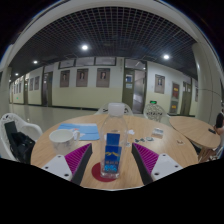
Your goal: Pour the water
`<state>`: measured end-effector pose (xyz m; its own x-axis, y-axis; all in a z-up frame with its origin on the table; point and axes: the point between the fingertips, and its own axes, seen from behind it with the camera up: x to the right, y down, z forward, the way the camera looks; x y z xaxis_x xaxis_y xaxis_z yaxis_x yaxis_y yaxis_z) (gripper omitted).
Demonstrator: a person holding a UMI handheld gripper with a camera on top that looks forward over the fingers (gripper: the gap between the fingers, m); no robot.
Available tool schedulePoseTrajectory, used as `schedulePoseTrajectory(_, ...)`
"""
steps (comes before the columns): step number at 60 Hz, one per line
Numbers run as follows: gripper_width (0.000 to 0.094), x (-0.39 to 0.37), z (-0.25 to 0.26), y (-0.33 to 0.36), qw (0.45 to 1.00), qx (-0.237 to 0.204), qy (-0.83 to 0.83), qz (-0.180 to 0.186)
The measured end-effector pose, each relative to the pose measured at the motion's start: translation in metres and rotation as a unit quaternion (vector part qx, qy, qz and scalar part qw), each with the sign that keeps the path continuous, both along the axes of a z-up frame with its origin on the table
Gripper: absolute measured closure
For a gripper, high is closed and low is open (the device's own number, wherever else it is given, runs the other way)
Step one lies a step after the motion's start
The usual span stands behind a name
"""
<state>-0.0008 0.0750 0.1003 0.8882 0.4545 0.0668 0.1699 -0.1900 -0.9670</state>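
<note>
A clear water bottle (112,150) with a blue label stands upright on a round red coaster (98,173) on the wooden table (165,150). My gripper (112,166) is open around it. The bottle stands between the two fingers, and a strip of table shows between it and each magenta pad, left (78,158) and right (146,158). The bottle's base rests on the coaster. Its top reaches up toward the middle of the table.
A white cup (62,137) sits left of the bottle, with a blue sheet (86,131) beyond it. A clear glass (155,116) stands farther back on the right. White chairs (14,135) line the table's left side.
</note>
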Motion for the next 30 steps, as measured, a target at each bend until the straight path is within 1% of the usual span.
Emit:
schedulePoseTrajectory(6,0.0088,0.011,0.007,-0.034,1.0,-0.004,-0.005,0.018)
schedulePoseTrajectory(9,0.0089,0.019,0.006,-0.054,1.0,-0.011,0.001,0.019)
schedulePoseTrajectory(20,0.009,0.038,-0.027,-0.13,0.995,-0.087,0.03,0.037)
schedulePoseTrajectory(30,0.01,0.033,-0.044,-0.17,0.982,-0.153,0.08,0.074)
